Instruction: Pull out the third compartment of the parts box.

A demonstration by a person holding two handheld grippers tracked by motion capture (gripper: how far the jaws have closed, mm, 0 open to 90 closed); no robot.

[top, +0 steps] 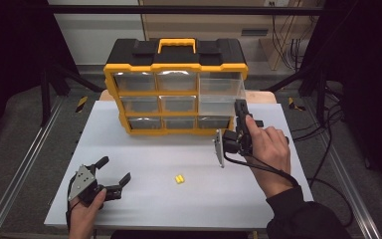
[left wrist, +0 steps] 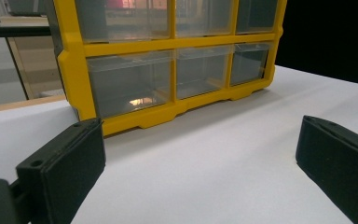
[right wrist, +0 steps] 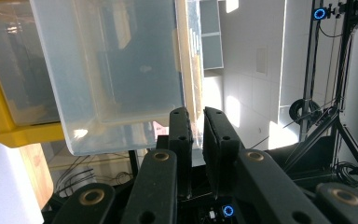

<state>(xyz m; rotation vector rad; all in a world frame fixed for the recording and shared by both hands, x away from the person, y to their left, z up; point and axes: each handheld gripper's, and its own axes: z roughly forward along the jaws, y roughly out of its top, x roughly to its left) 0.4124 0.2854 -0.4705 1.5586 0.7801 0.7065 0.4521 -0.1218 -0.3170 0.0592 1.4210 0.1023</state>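
A yellow-and-black drawer cabinet [top: 176, 59] stands at the back of the white table [top: 154, 149]. One clear drawer [top: 221, 89] in its right column is pulled out toward me. My right gripper [top: 239, 105] is at that drawer's front right corner. In the right gripper view the right gripper [right wrist: 196, 116] has its jaws nearly together, shut on the thin front wall of the drawer [right wrist: 116, 70]. My left gripper [top: 114, 169] rests near the table's front left, open and holding nothing. In its own view the left gripper [left wrist: 200, 158] faces the cabinet [left wrist: 168, 109], well short of it.
A small yellow piece [top: 179, 179] lies on the table between the two hands, nearer the front edge. The other drawers [top: 177, 103] sit pushed in. Metal rails [top: 25, 169] and cables [top: 328, 149] run beside the table.
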